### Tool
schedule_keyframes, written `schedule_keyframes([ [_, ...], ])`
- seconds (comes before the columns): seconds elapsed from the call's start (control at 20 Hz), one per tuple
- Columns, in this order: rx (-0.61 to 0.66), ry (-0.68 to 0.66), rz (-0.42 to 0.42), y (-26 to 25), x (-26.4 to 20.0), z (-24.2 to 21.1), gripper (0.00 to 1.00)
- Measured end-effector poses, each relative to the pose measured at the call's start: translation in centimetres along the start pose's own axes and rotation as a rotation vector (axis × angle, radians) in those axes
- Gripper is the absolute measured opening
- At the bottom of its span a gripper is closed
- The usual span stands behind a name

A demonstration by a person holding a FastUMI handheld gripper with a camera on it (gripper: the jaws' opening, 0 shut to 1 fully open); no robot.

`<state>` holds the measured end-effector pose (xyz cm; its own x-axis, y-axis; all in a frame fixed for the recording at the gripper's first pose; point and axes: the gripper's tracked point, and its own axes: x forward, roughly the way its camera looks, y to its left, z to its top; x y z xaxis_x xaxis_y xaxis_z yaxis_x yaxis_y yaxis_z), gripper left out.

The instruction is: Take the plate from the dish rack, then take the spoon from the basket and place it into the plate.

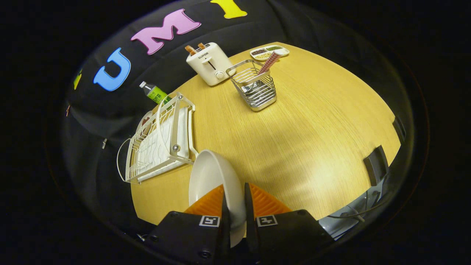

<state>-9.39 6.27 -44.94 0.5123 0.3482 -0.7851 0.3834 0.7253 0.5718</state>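
The gripper [235, 211] clamps the rim of the white plate [213, 180] between both fingers, holding it on edge above the wooden table [312, 140], just beside the white dish rack [158, 147] it belongs to. So the first step looks nearly done: the plate is out and needs setting flat on bare table. Beyond, the wire basket [255, 88] holds the spoon [268, 63] with its checked handle sticking up, near a toaster [209, 63]; that comes next.
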Motion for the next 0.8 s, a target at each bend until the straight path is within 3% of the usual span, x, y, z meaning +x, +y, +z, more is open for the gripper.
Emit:
schedule_keyframes([
  [0.5,0.070,-0.032,-0.039,-1.6,0.8,1.2,0.23],
  [0.6,0.070,-0.044,-0.035,-1.7,0.4,1.8,0.36],
  [0.7,0.065,-0.064,-0.025,-1.5,-0.2,2.6,0.38],
  [0.8,0.044,-0.099,-0.011,-1.1,-1.3,3.3,0.54],
])
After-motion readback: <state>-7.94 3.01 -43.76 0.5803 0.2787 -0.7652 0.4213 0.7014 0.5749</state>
